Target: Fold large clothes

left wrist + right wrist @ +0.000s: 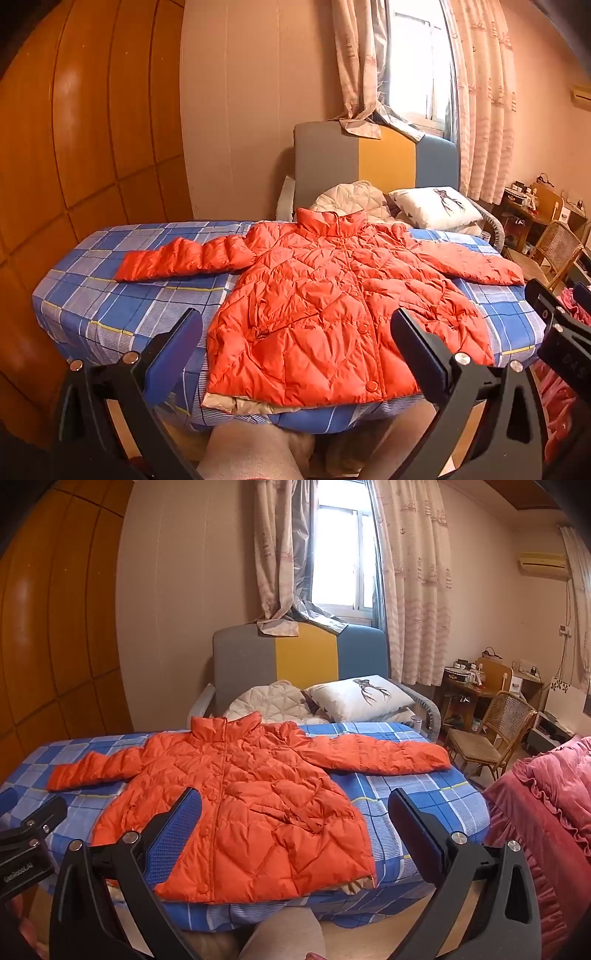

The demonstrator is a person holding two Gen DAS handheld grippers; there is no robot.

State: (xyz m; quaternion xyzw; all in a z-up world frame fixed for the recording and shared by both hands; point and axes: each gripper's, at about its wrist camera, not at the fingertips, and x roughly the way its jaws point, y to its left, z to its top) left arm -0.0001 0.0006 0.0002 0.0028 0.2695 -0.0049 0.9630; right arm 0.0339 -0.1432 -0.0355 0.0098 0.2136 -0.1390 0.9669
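Both the left gripper point(295, 343) and right gripper point(295, 823) were held level, jaws spread wide and empty, above the jacket's point(325, 310) near hem on the bed point(110, 295).

Only one marking reads clearly: "GenRoboLAI", or something very close to it, printed in pale letters running sideways on the black body of the left gripper point(22, 834) at the lower left edge of the right wrist view. In the left wrist view, faint embossed characters sit on the right gripper point(565, 332) at the right edge, too dim to make out.
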